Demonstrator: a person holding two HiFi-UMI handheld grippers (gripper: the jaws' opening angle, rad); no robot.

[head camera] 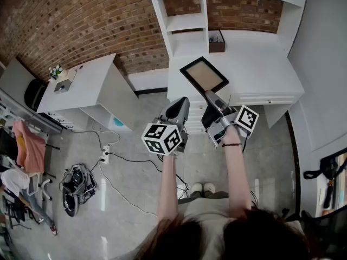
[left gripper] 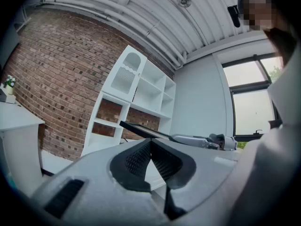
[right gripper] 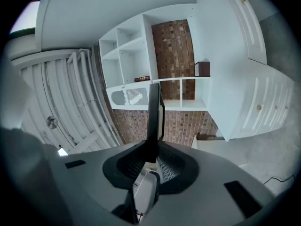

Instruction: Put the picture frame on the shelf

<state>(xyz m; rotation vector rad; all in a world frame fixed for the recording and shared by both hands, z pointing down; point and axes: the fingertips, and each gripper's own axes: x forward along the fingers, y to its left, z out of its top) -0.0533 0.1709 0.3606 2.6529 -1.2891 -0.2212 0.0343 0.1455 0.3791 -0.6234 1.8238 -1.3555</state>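
Black-rimmed, tan-faced picture frame [head camera: 204, 75] is held up off every surface. The right gripper [head camera: 210, 95] grips it at its near corner, both jaws pressed onto the rim from either side. In the right gripper view the frame is edge-on, rising straight out from between the ribbed pads. In the head view it sits turned like a diamond with its tan face toward the camera. It appears over the front left part of the white counter top [head camera: 265, 69], just short of the tall white shelf unit [head camera: 187, 23]. Its far corner points toward the shelf unit's lower open compartment, with a strip of white surface showing between them. In the left gripper view the frame is a thin dark line, apart from the shelf front.

The left gripper [head camera: 180, 104] hangs just beside the right one, on its left. Its jaws are brought together with nothing between them, and it does not touch the frame.

A small dark brown box [head camera: 216, 41] stands at the back of the counter, right of the shelf upright and well beyond the frame. The counter top spreads wide to the frame's right. To the left, a stretch of grey floor [head camera: 135, 199] separates the counter's edge from a white desk [head camera: 81, 85] set against the red brick wall [head camera: 81, 20], and black cables [head camera: 116, 158] trail across that floor
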